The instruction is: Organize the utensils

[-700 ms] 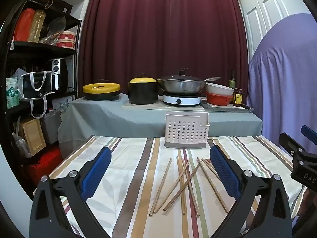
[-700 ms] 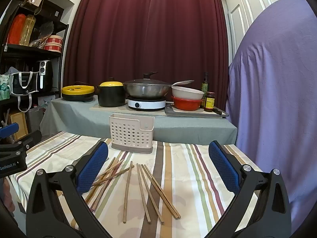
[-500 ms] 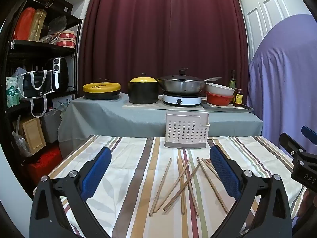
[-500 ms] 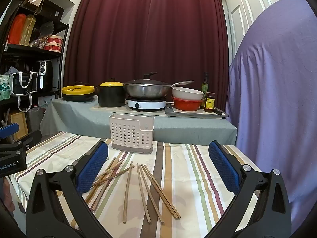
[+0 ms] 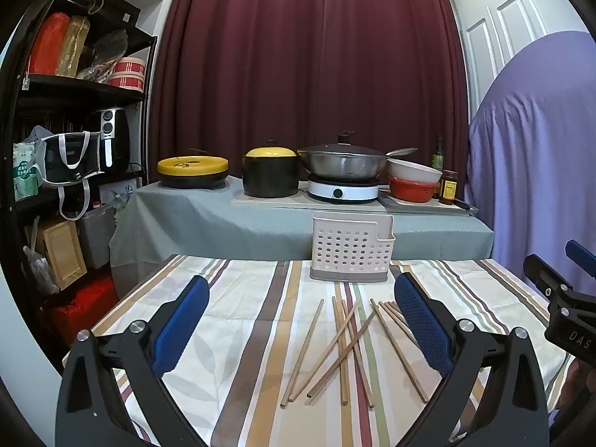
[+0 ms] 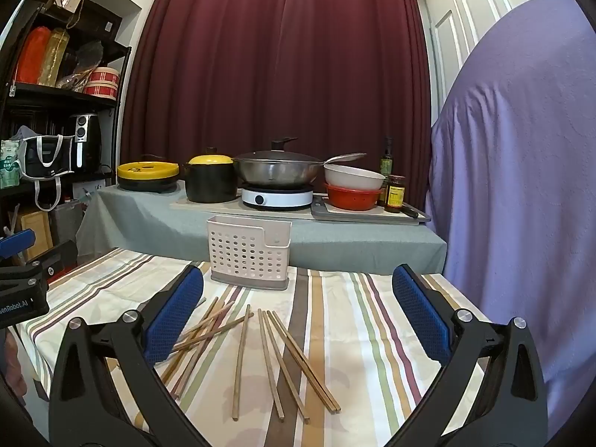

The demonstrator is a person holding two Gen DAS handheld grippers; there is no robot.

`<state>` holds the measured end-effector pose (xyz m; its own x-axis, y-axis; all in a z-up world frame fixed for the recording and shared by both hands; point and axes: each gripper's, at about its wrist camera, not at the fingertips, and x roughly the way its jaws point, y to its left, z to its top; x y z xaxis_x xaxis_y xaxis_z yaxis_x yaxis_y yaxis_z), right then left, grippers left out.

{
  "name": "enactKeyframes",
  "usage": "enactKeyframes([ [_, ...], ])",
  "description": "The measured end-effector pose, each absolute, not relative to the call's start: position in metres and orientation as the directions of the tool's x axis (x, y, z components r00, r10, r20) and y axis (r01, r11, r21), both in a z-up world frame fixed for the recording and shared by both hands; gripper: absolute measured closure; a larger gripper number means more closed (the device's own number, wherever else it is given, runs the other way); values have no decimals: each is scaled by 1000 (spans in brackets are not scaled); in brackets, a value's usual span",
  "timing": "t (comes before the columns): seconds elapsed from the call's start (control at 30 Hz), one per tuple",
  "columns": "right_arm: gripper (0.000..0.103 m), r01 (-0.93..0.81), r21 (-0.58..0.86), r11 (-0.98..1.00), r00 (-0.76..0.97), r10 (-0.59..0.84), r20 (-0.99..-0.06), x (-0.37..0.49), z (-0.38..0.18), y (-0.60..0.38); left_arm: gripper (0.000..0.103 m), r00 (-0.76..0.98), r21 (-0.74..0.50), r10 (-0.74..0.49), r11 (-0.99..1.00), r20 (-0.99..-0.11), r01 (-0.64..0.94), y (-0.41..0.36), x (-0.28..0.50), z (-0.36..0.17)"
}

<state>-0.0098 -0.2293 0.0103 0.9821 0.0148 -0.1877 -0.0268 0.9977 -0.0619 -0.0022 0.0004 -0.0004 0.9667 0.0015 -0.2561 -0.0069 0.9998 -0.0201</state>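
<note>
**Over the striped desk: both tools wide open, chopsticks loose**

Above the near edge of the striped desk [image 5: 242, 298], left gripper [image 5: 301, 320] held with jaws spread wide, blue pads [image 5: 180, 326] far apart, nothing between them. Same for the right gripper [image 6: 298, 316]: jaws fully apart, gripping nothing, hovering over the cloth.

Scattered on the desk, wooden chopsticks [image 5: 344, 350] lying flat, several crossed over one another, a few more side by side toward the right (partly hidden behind the left gripper's right pad). From the right wrist view, same chopsticks [image 6: 268, 354] fanned out between the pads, one bundle tucked behind the left pad, three lying nearly parallel at the centre.

Beyond the chopsticks, at the far edge of the desk, white perforated utensil holder [image 5: 352, 247] standing upright, apart from them; no contents visible from either view.

Behind, on a grey-covered counter [image 5: 208, 219]: black pot with yellow lid [image 5: 270, 173], lidded wok [image 5: 342, 162] on a white induction hob [image 5: 342, 192], stacked white and red bowls [image 5: 413, 184], sauce bottles [image 6: 393, 186]. Dark red curtain [image 5: 309, 56] at the back, shelf unit [image 5: 74, 89] at left, purple sheet [image 6: 521, 167] draped at right.
</note>
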Motion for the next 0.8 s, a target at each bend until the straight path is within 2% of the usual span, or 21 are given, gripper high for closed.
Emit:
enactKeyframes([
  [0.8,4,-29,-60,998,982,17,-189,-8,9,-229,6,964,-30,-3,1000,-266,-5,3,0,-2],
])
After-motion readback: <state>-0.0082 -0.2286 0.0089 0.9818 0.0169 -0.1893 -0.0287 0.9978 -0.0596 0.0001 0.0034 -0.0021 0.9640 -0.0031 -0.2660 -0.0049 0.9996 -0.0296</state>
